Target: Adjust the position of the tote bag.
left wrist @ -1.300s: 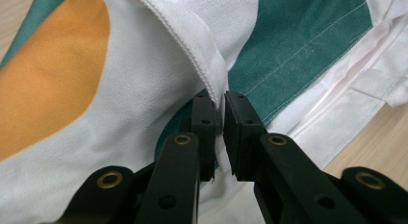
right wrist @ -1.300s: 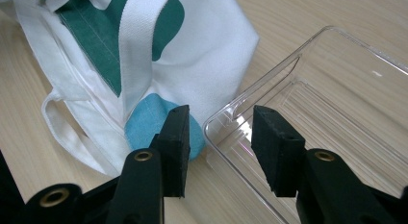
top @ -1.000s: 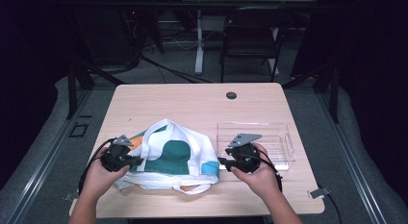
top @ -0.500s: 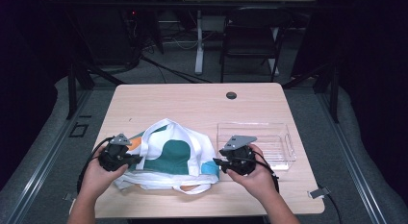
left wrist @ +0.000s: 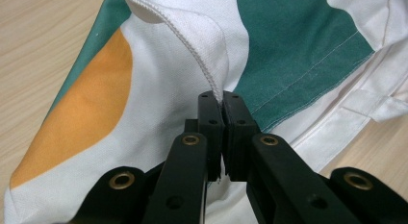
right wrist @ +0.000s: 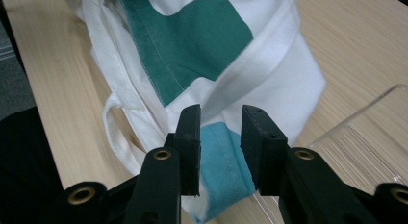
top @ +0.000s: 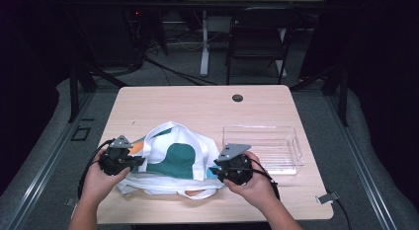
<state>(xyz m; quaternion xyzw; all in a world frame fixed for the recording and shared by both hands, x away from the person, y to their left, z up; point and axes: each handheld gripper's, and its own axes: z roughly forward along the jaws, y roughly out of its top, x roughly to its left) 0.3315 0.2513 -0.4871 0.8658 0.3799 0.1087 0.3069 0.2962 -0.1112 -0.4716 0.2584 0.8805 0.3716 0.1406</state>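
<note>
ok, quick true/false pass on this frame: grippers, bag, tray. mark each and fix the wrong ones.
1. The left gripper is shut on a white hem of the cloth bag. True.
2. The right gripper is clamped on the bag. False: its jaws have just been closing, but a gap shows between them and the pads stand apart over the light blue patch, not pressing it.
3. The clear tray holds the bag. False: the bag lies on the table, left of the tray.
4. The bag has green and orange patches on white. True.
5. A small dark round thing sits at the table's far edge. True.
</note>
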